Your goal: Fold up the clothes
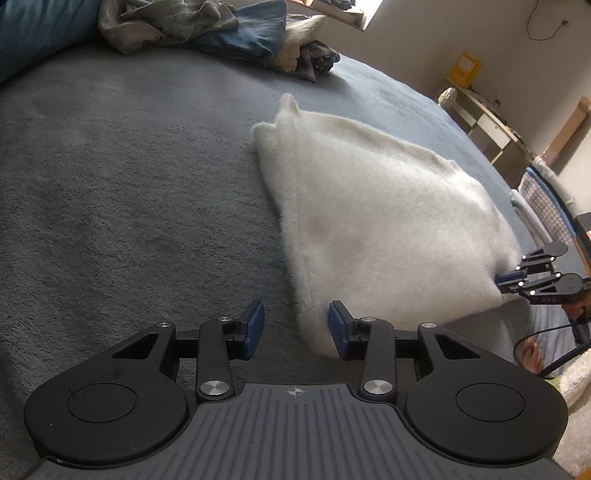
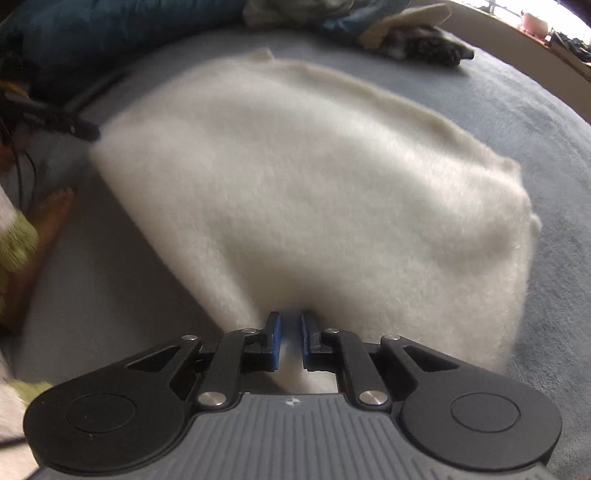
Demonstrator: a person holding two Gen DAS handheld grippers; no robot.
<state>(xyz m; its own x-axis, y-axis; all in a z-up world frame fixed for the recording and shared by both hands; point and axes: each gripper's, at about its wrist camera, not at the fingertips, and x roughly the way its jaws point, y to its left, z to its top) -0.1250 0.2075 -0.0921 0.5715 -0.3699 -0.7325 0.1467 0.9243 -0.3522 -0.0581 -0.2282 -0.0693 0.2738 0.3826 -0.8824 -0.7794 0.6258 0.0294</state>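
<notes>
1. A grey blanket covers the bed; a fluffy white garment lies spread across it, partly lifted at its near edge.
2. A heap of unfolded clothes waits at the far side, so by this judgement much folding remains.
3. The right gripper pinches the white garment's near edge, pads nearly closed on the cloth.
4. The left gripper stands wide apart, holding nothing, one pad brushing the garment's corner.
5. Motion blur hides the garment's shape; sleeves cannot be made out.
</notes>
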